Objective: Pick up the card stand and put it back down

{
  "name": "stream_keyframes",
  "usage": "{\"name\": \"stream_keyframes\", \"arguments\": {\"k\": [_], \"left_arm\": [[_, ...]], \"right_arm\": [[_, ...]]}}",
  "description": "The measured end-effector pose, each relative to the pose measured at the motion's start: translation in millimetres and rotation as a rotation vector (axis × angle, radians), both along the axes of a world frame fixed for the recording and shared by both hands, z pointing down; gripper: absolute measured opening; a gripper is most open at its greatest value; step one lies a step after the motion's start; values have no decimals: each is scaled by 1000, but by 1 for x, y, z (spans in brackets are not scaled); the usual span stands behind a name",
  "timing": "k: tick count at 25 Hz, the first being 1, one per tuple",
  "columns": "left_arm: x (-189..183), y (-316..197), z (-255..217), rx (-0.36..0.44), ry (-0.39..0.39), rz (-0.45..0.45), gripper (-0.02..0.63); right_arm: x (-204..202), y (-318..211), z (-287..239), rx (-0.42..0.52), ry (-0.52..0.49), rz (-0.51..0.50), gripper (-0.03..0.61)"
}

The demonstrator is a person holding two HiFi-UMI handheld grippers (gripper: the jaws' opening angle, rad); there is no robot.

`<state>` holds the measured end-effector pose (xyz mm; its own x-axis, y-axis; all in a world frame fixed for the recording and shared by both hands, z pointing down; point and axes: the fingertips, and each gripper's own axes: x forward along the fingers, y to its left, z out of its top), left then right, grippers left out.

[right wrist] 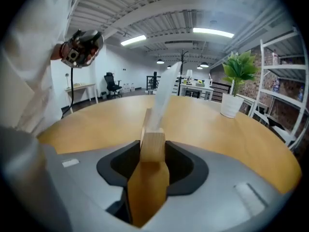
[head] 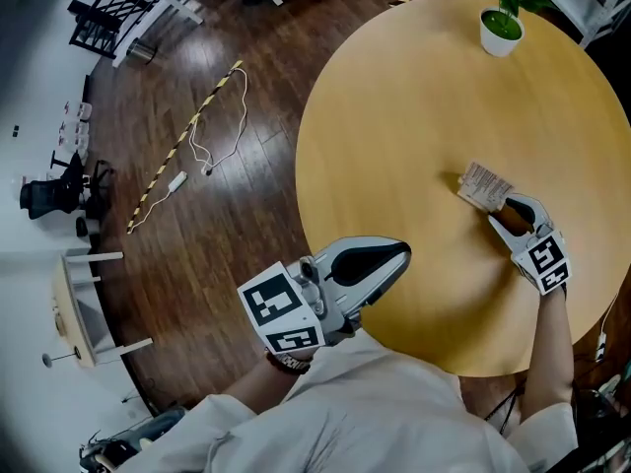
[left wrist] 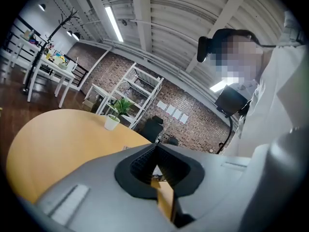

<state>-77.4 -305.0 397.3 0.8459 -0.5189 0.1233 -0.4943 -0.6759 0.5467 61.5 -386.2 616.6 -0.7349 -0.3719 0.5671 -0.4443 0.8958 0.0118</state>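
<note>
A card stand (head: 485, 187) is seen on the right part of the round worktop (head: 414, 126), close to its right edge and well apart from the far edge. It is made up of a small pale wooden block (right wrist: 153, 148) with a slot cut in its top, in which a thin light card (right wrist: 162, 94) with fine print is set. The card is stood on edge and tilted a little to one side. The block is clasped on both sides by the right tool (head: 505, 213). Whether the block is resting on the worktop cannot be told.
</note>
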Motion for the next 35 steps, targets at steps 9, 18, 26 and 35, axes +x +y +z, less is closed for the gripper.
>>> {"name": "stream_keyframes", "arguments": {"k": [9, 18, 26, 35], "left_arm": [[3, -1, 15, -44, 11, 21, -14], [6, -10, 32, -75, -3, 46, -14], [16, -16, 38, -98, 1, 68, -14], [12, -14, 42, -95, -5, 62, -14]], "right_arm": [[0, 2, 11, -34, -5, 35, 172], [-14, -11, 13, -13, -29, -1, 192], [-33, -22, 5, -14, -10, -31, 139], [-14, -28, -20, -91, -207, 120, 130]]}}
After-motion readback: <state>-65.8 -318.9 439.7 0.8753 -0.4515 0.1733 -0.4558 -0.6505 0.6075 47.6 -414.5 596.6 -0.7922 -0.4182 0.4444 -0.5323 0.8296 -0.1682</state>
